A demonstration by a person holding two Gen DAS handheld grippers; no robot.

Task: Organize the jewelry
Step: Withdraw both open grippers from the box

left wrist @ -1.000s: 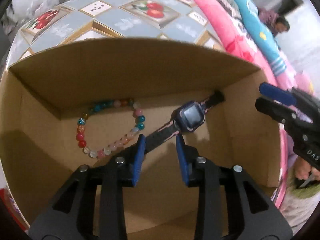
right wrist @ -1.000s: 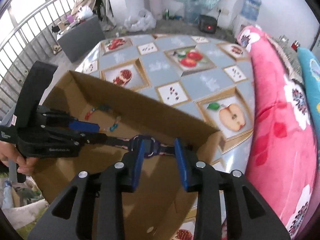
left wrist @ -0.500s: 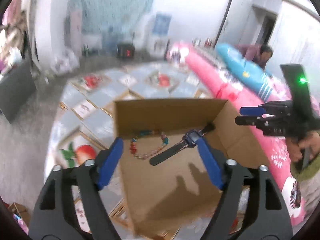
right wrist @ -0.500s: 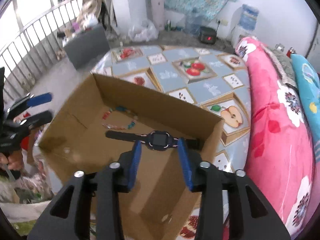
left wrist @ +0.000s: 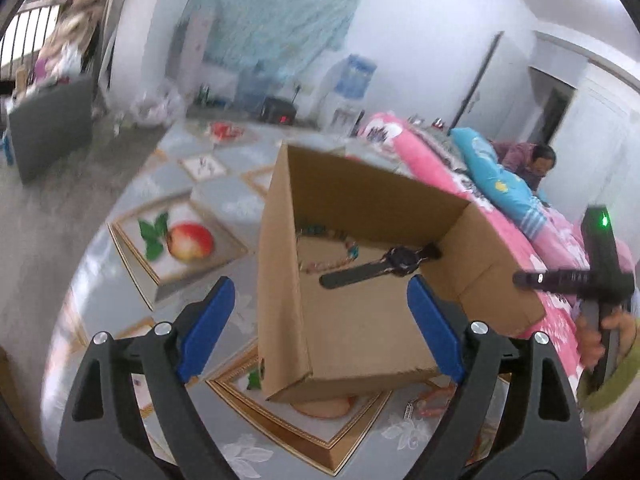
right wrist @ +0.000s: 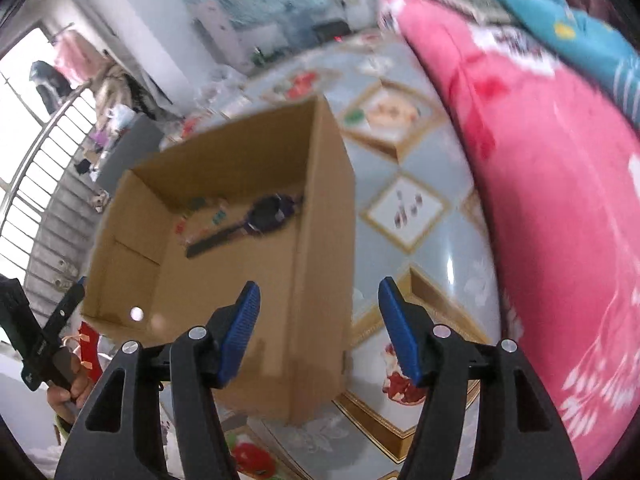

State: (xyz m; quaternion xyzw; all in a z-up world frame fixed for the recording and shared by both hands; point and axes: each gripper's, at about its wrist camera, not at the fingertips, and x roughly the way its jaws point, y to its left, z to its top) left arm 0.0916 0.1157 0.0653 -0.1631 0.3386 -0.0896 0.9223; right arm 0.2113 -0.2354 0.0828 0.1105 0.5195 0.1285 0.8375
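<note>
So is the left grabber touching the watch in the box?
Apart. In the left wrist view the left gripper has open jaws, nothing between them; the watch lies on the cardboard box floor, beyond the fingertips.

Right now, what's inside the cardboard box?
Inside the cardboard box lie a watch and a beaded bracelet near the far wall. The box's left wall hides part of the bracelet and the floor beside it.

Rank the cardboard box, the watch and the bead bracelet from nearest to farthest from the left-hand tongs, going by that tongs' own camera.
1. Cardboard box: its near corner sits between the open left tongs.
2. Watch: inside, mid-floor.
3. Bead bracelet: inside, by the back wall.
</note>
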